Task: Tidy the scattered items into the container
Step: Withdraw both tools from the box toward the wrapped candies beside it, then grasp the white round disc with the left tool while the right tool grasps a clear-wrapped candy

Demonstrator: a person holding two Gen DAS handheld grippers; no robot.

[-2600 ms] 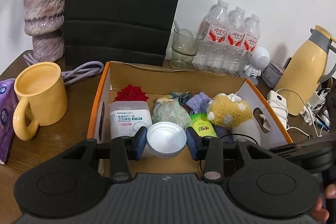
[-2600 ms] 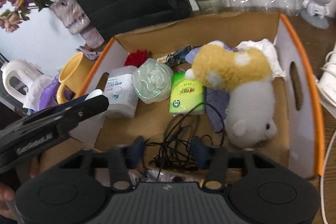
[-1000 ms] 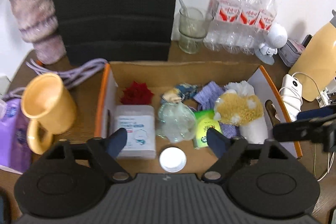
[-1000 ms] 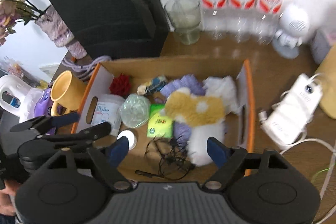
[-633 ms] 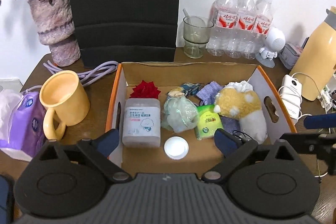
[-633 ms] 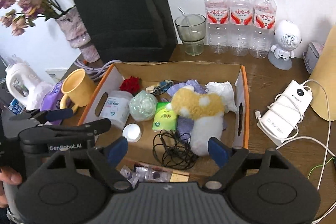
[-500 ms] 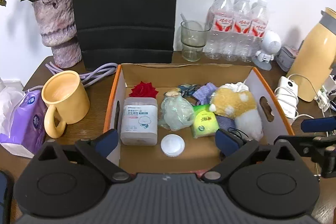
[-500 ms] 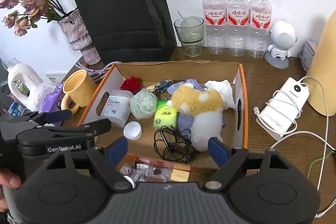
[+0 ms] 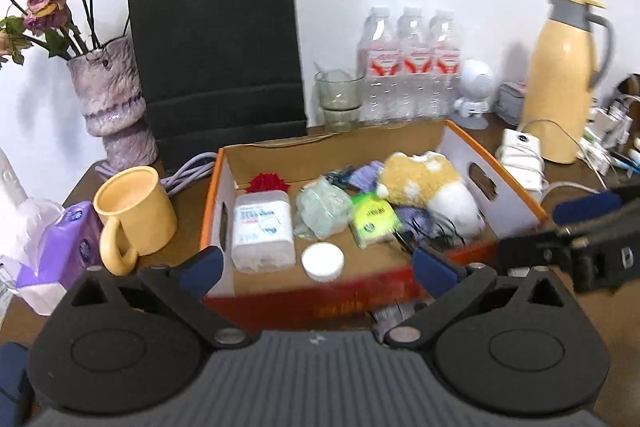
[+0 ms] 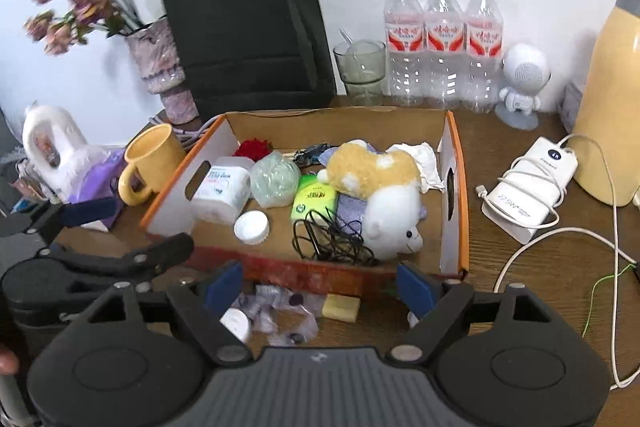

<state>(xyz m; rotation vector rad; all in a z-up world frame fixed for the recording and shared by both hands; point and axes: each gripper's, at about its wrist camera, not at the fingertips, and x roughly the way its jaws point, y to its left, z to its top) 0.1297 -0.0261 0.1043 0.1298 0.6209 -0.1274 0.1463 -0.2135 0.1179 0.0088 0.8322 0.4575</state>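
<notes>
Cardboard box on the desk, both grippers empty.
Left hand-held gripper and right hand-held gripper gape wide, holding nothing; white cap lies inside the box, wrappers on the desk just before it.

Left gripper: jaws spread wide, blue pads well apart, nothing clamped, angled down. Right gripper: jaws spread too, a bit narrower, blue pads clear of everything, pitched down steeper. Each visible in the other's view, side by side. Fingertip showing at left edge of right wrist view.
</notes>
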